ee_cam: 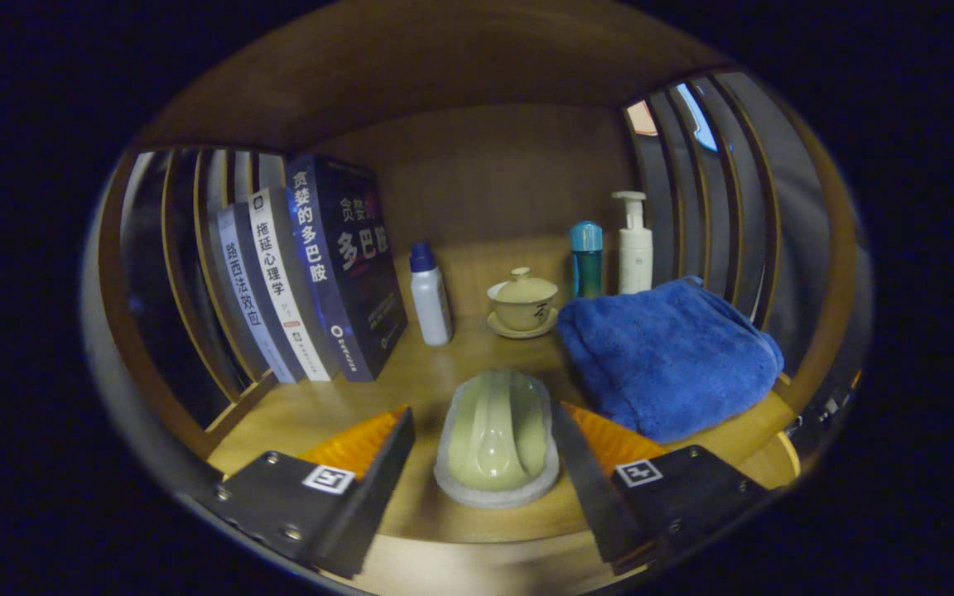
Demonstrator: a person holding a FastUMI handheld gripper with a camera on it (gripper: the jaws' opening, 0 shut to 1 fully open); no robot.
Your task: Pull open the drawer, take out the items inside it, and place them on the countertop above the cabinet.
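Your gripper (484,439) spread wide, fingers both sides of green scrubber (496,434) – not pressing it. Scrubber rests flat on countertop (411,372), near folded blue towel (666,356) – likely just released.

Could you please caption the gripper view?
Open tongs flank a pale green oval dish on the wooden shelf.

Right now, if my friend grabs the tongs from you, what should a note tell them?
Tongs: open, fingers either side of the pale green oval soap dish on its white pad, not pressing it.
The dish sits on the wooden countertop, near the folded blue towel, the lidded cream teacup and the upright books.
Done: this item looks placed.
Left: back the tongs away and check the drawer for more items.
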